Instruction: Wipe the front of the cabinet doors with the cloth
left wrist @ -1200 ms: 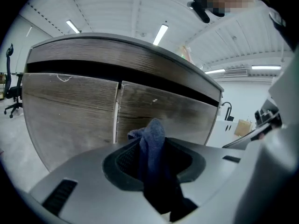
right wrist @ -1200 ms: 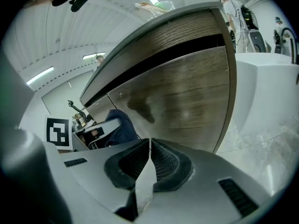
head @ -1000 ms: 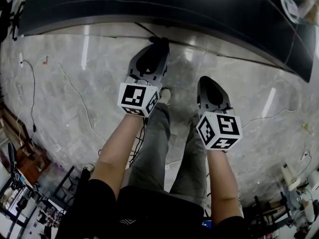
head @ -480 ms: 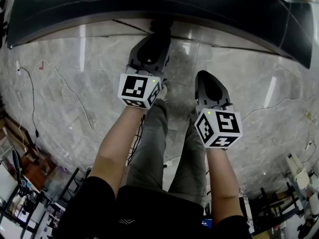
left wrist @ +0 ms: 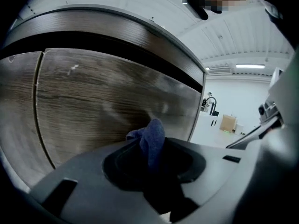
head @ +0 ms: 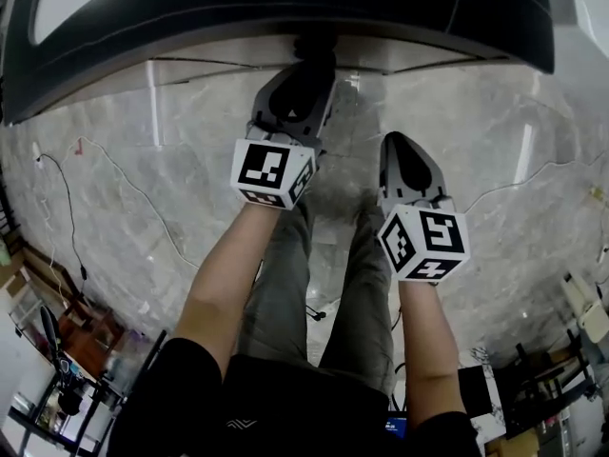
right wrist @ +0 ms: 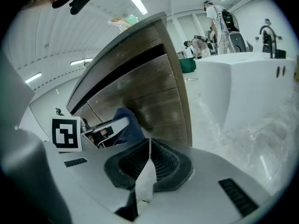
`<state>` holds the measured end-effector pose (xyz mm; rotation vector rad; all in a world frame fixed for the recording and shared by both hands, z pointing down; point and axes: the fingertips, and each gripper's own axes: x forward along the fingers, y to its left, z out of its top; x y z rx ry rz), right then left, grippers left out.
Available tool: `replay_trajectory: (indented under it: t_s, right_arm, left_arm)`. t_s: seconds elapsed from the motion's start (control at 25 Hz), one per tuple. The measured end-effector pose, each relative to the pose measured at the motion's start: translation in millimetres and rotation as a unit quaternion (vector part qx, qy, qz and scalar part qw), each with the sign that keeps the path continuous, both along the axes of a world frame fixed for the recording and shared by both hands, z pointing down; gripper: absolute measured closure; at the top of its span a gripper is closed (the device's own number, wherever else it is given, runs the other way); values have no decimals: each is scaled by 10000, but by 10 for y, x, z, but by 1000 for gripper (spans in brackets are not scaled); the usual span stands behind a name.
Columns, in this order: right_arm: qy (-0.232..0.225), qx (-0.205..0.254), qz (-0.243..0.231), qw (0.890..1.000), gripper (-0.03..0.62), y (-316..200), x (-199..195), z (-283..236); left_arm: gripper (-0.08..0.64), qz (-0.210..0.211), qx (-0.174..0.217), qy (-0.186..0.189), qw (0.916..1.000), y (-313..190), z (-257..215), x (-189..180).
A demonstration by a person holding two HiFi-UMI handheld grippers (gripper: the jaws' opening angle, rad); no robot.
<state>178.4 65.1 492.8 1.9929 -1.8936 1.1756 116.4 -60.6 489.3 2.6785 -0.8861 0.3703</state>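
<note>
As seen from the head view: marble floor [head: 124, 188] underfoot, dark cabinet top [head: 238, 8] across the upper edge, both forearms reaching forward toward the cabinet.

Wood-grain cabinet door [left wrist: 103, 97] filling most of the left gripper view. Vertical seam [left wrist: 37, 106] to a neighbouring door at far left. Dark recess between door and top slab.

Left hand-held gripper [head: 306, 65] held high, tucked just under the overhang of the top. Clenched on the blue cloth [left wrist: 152, 136], with a fold standing proud of the jaws and pointing at the door face. Cloth very near the wood; actual contact not confirmable from any view.

Right hand-held gripper [head: 400, 150] lower and further back from the cabinet. Jaws closed flat against each other, nothing between them. No part in the work at present.

Step in hand, by judgement: wiping of the door front with the left-held cloth, working the upper part of the panel.

Next move, by judgement: cloth to be pressed firmly onto the face, then swept across or down the panel with steady pressure. Grip to be kept tight against the cloth dragging out. Neighbouring door beyond the seam yet to be covered.
</note>
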Motion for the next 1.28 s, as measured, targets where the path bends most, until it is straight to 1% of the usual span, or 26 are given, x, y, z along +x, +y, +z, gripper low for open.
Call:
replay_trajectory:
  t_s: [0.32, 0.64, 0.84, 1.04, 1.16, 1.28]
  right_arm:
    - [-94, -104, 494, 9987, 554, 382, 506, 125]
    - [-107, -157, 741, 9971, 554, 668, 916, 170]
    - [-94, -188, 956, 9952, 554, 830, 1151, 185]
    - [-92, -217, 1057, 9941, 554, 938, 1286, 198]
    - [-89, -219, 999, 9947, 554, 926, 1246, 197]
    - [-100, -200, 879, 9959, 554, 845, 1128, 206]
  left_arm:
    - [433, 377, -42, 32, 9993, 269, 53, 633]
    - [432, 715, -76, 89, 9974, 528, 79, 1227]
    - [432, 885, -133, 205, 9958, 668, 71, 1496]
    - [432, 961, -140, 237, 9950, 809, 46, 1569]
    - [431, 945, -145, 218, 9952, 853, 51, 1468]
    - [432, 868, -167, 170, 9959, 836, 87, 1289]
